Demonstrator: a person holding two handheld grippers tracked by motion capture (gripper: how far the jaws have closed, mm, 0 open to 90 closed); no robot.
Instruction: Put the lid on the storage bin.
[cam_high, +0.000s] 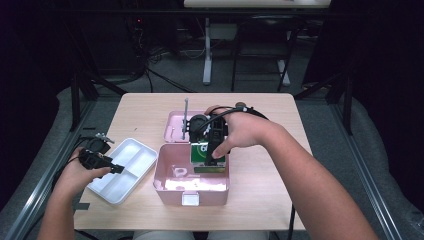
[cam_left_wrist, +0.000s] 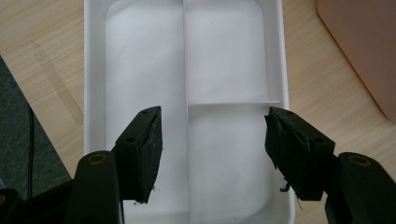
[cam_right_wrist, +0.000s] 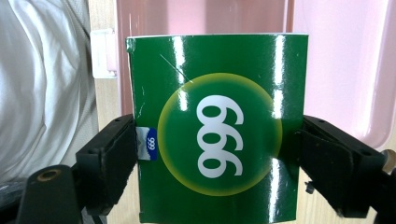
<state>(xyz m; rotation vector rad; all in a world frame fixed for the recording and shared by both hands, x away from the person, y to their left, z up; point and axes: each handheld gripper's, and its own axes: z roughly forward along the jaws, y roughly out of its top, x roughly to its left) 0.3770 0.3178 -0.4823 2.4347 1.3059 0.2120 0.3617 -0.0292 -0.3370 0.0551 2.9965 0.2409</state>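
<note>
Right gripper (cam_high: 214, 145) clamps a green box (cam_right_wrist: 217, 126) by its two side faces, jaws pressed flat against the glossy card with the printed "999" facing the camera; grip sits low on the box, probably so the upper part stays free to go in or out of the container; in the high view the green box (cam_high: 202, 152) stands upright at the back right of the pink case (cam_high: 165, 182), inside its walls, whether resting on the floor of it or just lifted cannot be told. The pink case is open, its lid (cam_high: 175, 125) lying flat behind it, which leaves the top clear for a straight vertical move. Left gripper (cam_high: 107, 166) hovers over the white tray (cam_left_wrist: 93, 70) with jaws spread wide and nothing between them; likely waiting there, since the divided tray is bare and lies just beside the case, a short carry for whatever is sorted into it. Surface: pale wood table (cam_high: 260, 200), light grain, no clutter beyond case and tray; room beyond is dark, black frame bars at both sides, grey floor, a white table leg and loose cables at the back.
</note>
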